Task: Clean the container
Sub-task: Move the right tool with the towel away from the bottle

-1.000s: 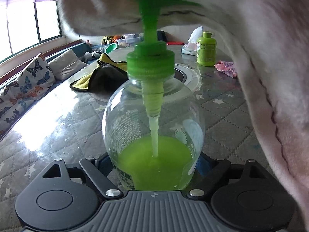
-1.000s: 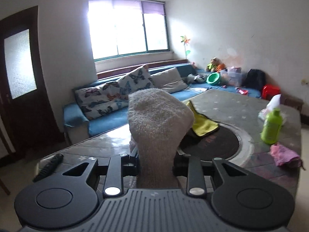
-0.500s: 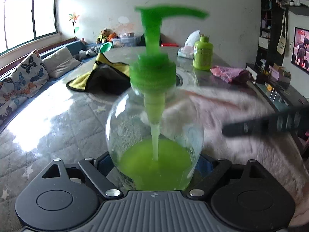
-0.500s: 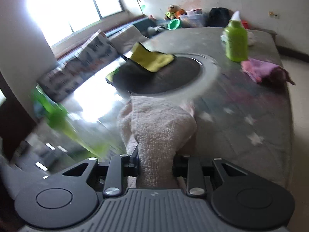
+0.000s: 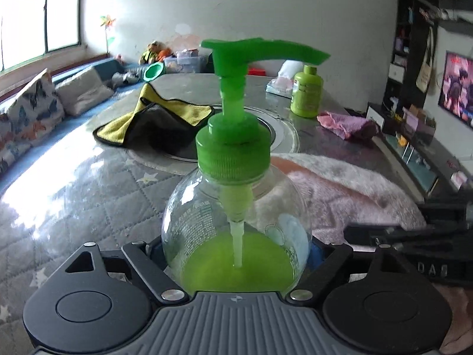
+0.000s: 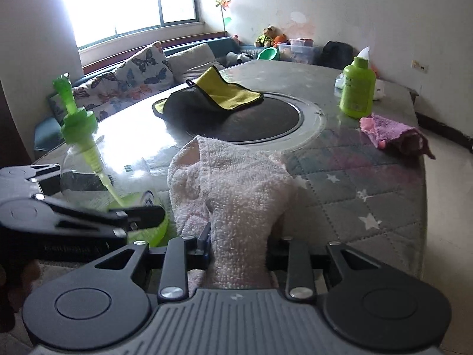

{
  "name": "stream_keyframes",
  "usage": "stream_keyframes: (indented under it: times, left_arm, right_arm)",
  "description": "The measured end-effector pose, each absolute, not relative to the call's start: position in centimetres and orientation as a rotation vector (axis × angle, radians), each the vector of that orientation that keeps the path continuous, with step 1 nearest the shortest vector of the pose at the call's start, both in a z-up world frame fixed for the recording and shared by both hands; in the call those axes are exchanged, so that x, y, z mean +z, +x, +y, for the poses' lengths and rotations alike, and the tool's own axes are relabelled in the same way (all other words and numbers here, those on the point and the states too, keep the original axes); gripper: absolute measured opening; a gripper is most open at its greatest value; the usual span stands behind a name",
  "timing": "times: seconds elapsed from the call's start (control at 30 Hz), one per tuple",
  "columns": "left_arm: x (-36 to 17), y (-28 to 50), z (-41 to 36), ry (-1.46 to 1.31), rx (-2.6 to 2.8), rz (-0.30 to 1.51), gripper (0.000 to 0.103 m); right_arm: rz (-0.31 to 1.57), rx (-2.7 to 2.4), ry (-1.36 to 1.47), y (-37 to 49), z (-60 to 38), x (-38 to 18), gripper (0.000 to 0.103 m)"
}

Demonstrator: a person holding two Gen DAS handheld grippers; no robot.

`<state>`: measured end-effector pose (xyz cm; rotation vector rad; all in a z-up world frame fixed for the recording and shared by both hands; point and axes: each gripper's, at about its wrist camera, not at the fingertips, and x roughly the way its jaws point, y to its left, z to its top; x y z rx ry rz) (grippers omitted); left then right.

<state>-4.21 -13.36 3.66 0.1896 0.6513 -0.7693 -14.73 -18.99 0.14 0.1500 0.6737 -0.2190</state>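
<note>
Daylight floods in from the window [image 6: 127, 0], blown out white; glare sheets across the table [image 5: 59, 183]. Fisheye bends the edges, corners darken, slight softness throughout.

Pump bottle [image 5: 236, 230] left of towel [image 6: 233, 183], folded cloth [image 6: 215, 94] behind.

Left hand-held gripper [image 5: 236, 254] clamped; right hand-held gripper [image 6: 236, 254] shut.

Both wrist cameras look closely down along their fingers across one table [image 6: 369, 183] (sharing its yellow cloth [image 5: 165, 112]).
</note>
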Motion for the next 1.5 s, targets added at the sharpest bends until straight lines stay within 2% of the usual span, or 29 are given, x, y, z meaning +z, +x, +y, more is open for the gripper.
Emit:
stream_keyframes:
  times: [0.47,0.83,1.2,1.5]
  left_arm:
    - [10.5,-6.3,-12.7,0.097,-0.954,0.547,0.087]
    - [10.7,-7.6,-13.7,0.116,-1.024,0.538,0.087]
    - [10.1,-6.6,-12.6,0.127,-0.971,0.557,0.087]
    - [10.0,-6.9,-13.1,0.112,-1.017,0.567,0.087]
  right_arm:
    - [0.578,-0.163,-0.095,-16.6,-13.0,1.1,0.028]
    - [0.544,-0.040,-0.226,-18.4,-8.3,0.4,0.027]
    - [0.515,-0.172,-0.110,-18.8,-12.0,1.7,0.026]
    - [0.522,-0.123,-0.197,-18.4,-10.0,0.4,0.026]
